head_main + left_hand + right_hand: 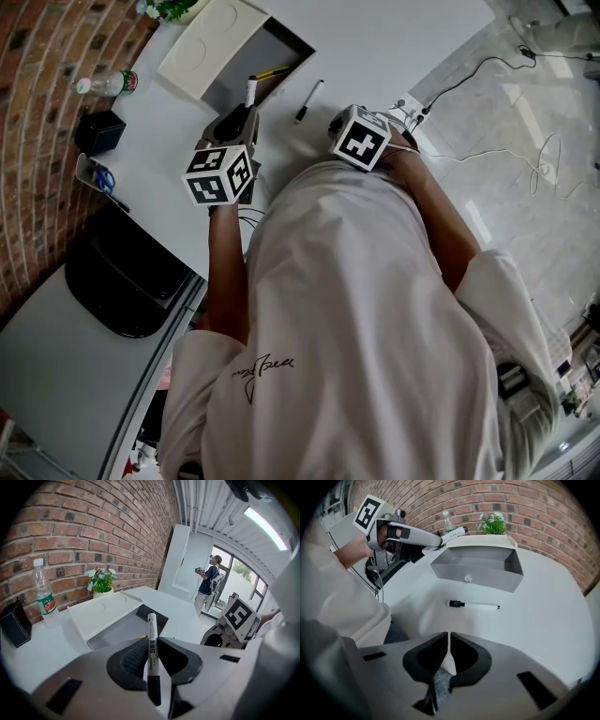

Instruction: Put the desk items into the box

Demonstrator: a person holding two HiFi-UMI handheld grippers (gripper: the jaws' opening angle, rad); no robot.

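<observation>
My left gripper is shut on a white marker with a black cap, which stands upright between the pads. It hovers just short of the open grey box; the same marker points at the box in the head view. A second marker lies flat on the white desk in front of the box. My right gripper hangs above the desk near that marker, jaws shut with nothing between them. Its marker cube hides its jaws in the head view. A yellow pencil lies in the box.
The box's white lid lies beside it. A water bottle, a black holder, a small tray with scissors and a potted plant line the brick wall. Cables trail over the floor. A person stands far back.
</observation>
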